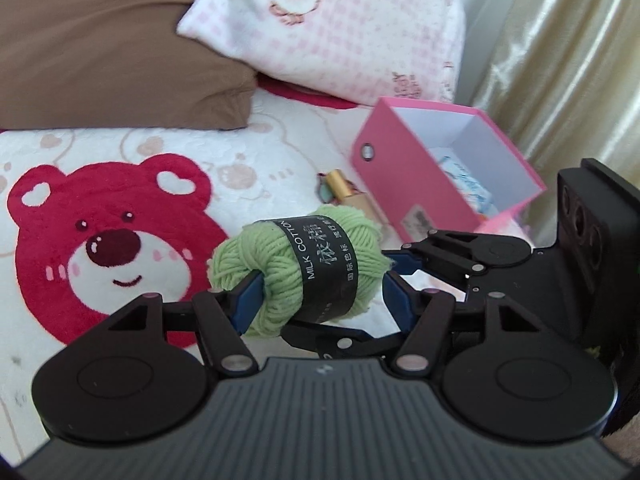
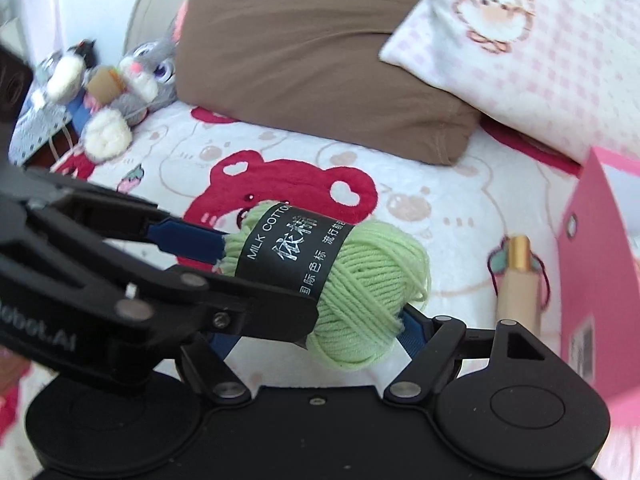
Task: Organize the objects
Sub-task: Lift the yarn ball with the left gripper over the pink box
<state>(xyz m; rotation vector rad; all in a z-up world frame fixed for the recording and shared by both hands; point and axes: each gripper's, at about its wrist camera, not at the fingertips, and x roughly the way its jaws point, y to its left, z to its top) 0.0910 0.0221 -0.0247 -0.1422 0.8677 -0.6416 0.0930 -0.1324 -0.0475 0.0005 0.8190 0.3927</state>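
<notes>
Left gripper pinching green yarn ball above bed; right gripper also pinching it. Gold tube beside open pink box, near bed's far edge.

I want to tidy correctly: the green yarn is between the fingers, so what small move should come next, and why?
Probably carry the green yarn rightward toward the open pink box. The left gripper holds it above the blanket, and the box has room inside.
</notes>
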